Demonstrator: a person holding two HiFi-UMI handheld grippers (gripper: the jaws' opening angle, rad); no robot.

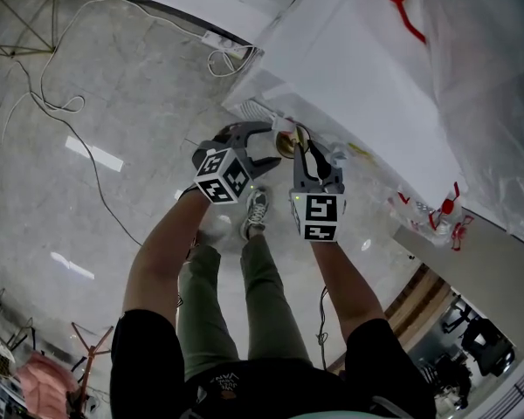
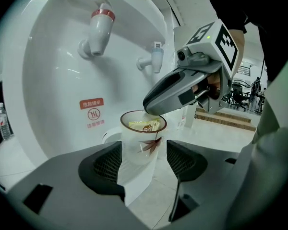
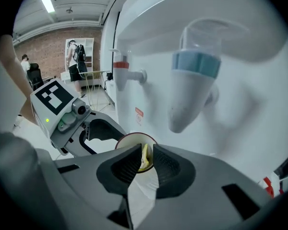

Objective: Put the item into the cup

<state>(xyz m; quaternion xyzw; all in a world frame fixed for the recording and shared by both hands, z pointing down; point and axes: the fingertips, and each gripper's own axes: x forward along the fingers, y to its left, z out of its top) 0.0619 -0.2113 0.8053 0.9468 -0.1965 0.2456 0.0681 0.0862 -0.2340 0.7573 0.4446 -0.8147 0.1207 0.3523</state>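
Setting: pale polished floor [image 1: 113, 94]; a white water dispenser [image 2: 53, 71] stands just ahead, with a red tap [image 2: 100, 28] and a blue tap [image 2: 154, 59] above the work.
Cup: paper cup [image 2: 141, 145] with a leaf print, upright, clear of the floor, in front of the dispenser and below the taps.
Left claw: the left claw [image 2: 144, 158] is partly open, one pad on each side of the cup wall, and carries the cup.
Right claw: the right claw [image 3: 145, 159] is closed to a narrow slit with the yellow packet [image 2: 143, 125] in the gap; judged to be pinched.
Item position: most of the packet is below the cup rim, and its top edge is at about rim level.
Key relation: the packet hangs straight off the right claw tips, long axis downward into the cup mouth; the tips sit at the rim.
Nearer claw: right.
Step judged: release is due; nearly complete.
Risk: the packet may catch on the rim.
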